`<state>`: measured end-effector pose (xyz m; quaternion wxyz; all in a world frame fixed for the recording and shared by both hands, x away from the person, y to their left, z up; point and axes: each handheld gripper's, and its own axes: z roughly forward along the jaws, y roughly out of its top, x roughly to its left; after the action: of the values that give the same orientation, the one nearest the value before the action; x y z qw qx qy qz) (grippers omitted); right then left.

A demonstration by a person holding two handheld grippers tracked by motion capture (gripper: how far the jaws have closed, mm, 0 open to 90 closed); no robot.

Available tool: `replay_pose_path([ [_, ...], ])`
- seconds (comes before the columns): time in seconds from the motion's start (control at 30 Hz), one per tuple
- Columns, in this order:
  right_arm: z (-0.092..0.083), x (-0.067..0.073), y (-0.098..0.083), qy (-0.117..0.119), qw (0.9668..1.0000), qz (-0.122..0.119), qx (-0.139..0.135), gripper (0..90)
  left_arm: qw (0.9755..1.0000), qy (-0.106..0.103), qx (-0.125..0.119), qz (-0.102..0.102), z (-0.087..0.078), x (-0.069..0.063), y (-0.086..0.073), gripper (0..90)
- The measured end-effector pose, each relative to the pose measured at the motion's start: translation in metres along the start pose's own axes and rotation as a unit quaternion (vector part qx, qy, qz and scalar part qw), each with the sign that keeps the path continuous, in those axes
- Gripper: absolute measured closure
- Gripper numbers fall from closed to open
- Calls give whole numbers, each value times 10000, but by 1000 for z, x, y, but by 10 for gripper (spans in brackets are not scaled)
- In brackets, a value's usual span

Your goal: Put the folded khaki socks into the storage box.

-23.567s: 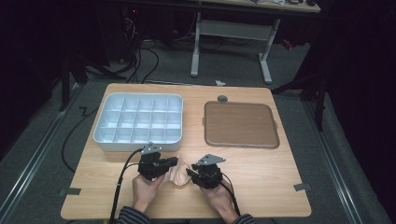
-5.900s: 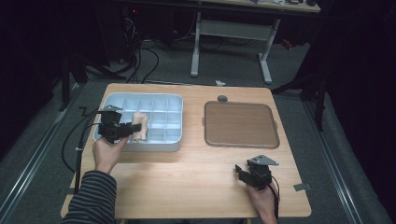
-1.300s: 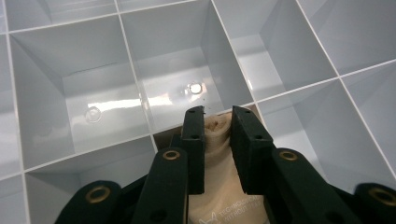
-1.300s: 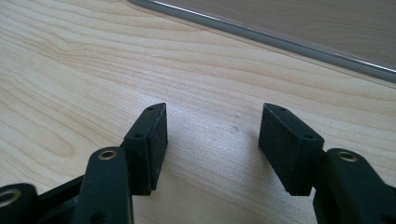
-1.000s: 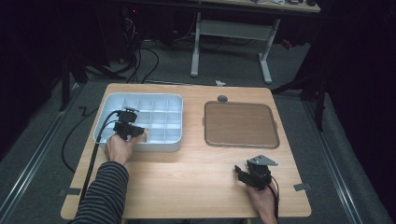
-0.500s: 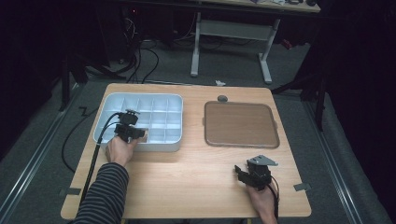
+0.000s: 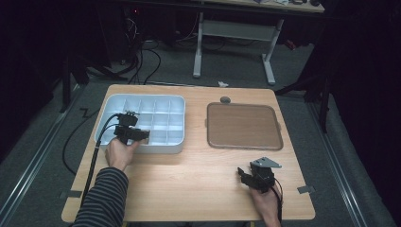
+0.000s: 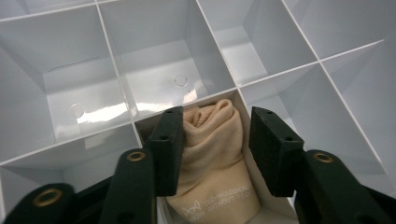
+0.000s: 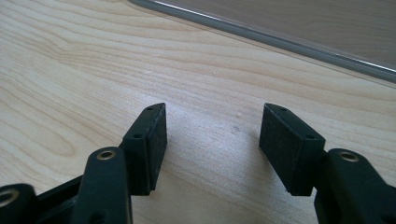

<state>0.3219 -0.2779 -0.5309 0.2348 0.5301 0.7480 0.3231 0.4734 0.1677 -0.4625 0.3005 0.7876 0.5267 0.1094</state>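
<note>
One rolled sock [image 8: 215, 158], one compartment box [image 7: 109, 105], one brown tray [image 7: 244, 126].

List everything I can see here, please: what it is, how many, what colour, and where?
compartment box: one, white, left half of the table.
rolled cloth: one, beige with white lettering, in a near compartment of the box.
tray: one, brown, right half of the table.
small round thing: one, grey, behind the tray.
table: one, light wood.
desk frame: one, white, on the floor behind.
left gripper: one, black, jaws just opened, either side of the cloth.
right gripper: one, black, open above bare tabletop.
</note>
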Motion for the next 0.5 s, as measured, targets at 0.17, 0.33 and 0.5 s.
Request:
replay_pose_path([
  [0.17, 0, 0, 0, 0, 10000, 8, 3, 417, 9999, -47, -128, 4, -6, 0, 0, 481],
  [0.33, 0, 0, 0, 0, 10000, 6, 3, 416, 9995, -15, -304, -25, -14, 1, -1, 442],
  [0.5, 0, 0, 0, -2, 10000, 4, 3, 416, 9989, -23, -471, -53, -24, 3, -1, 425],
])
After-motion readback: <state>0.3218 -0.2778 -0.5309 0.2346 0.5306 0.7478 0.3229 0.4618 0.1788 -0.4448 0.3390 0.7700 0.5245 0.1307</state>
